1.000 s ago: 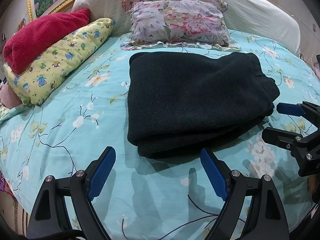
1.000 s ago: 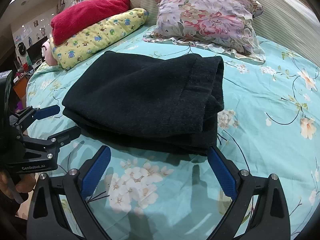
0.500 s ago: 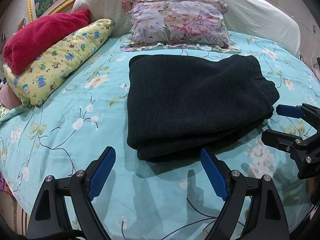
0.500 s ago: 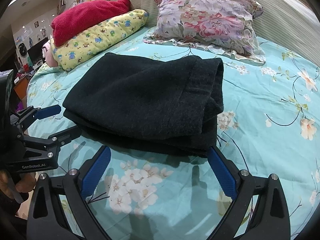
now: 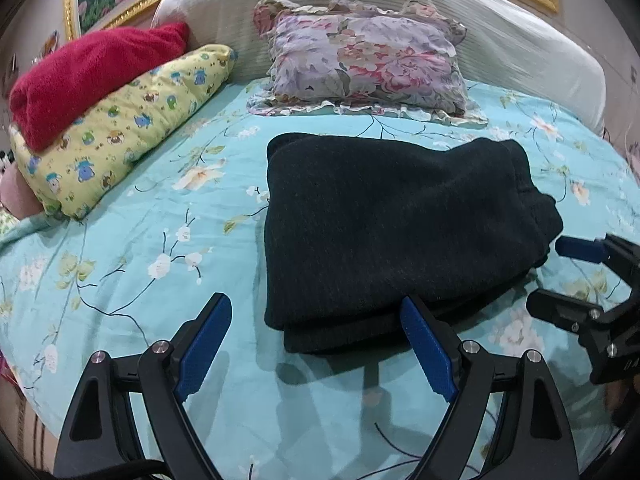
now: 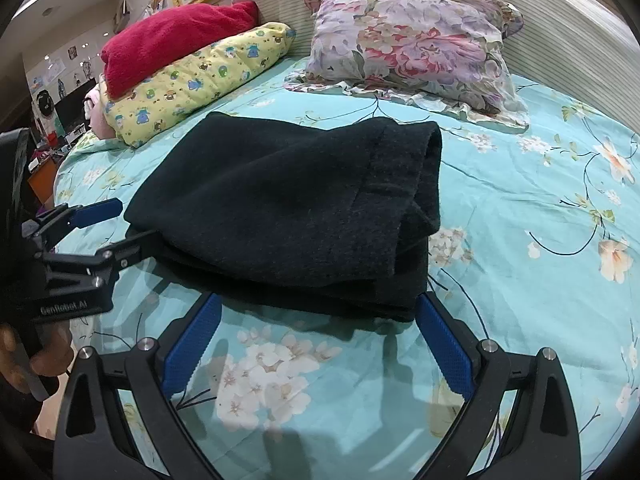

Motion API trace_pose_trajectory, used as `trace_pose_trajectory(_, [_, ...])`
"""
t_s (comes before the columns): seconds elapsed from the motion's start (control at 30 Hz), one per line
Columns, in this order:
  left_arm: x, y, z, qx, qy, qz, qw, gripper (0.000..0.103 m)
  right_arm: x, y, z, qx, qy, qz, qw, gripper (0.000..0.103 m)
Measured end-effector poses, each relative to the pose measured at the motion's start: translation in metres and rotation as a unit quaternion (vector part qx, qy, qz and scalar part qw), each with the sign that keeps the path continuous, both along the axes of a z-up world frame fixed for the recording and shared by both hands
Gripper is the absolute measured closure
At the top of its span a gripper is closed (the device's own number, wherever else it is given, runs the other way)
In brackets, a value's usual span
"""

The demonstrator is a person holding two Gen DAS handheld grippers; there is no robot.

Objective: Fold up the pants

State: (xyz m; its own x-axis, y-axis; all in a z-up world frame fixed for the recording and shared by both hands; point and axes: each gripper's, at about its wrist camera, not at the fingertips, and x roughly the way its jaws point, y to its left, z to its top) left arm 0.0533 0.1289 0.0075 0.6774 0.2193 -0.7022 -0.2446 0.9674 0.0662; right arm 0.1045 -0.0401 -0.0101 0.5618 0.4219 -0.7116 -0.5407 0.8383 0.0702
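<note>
Lying folded into a thick, layered rectangle: dark charcoal knit pants (image 5: 384, 232), set on a turquoise bedsheet printed with white blossoms and thin branches (image 5: 132, 248), near the middle of the bed and just short of the pillows.

Left gripper (image 5: 316, 344), black frame with blue ribbed pads: fingers spread wide, holding nothing, poised at the near edge of the pants; its right pad overlaps that edge in the left wrist view, contact not determinable.

Right gripper (image 6: 316, 344), same build: fingers spread wide, holding nothing, poised at the near folded edge on the other side of the stack; its right pad sits at the corner of the bundle.

Hand (image 6: 24, 356): partly visible at the left rim of the right wrist view, gripping the left tool's handle.

Behind the pants: floral pillow in pink and lilac with a ruffled border (image 5: 368, 60), leaning on a pale ribbed headboard (image 5: 500, 28). To the left: yellow quilt printed with small cartoon animals (image 5: 120, 136), red fleece blanket (image 5: 92, 76) resting on top of it.
</note>
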Motion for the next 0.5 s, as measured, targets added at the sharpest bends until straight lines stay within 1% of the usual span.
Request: trace_pose_trajectory(0.5, [0.0033,-0.0057,0.0025,0.008,0.004,-0.004,1.0,0.016,0.0051,-0.0105,0.0016,0.009,0.003,-0.008,1.0,0.006])
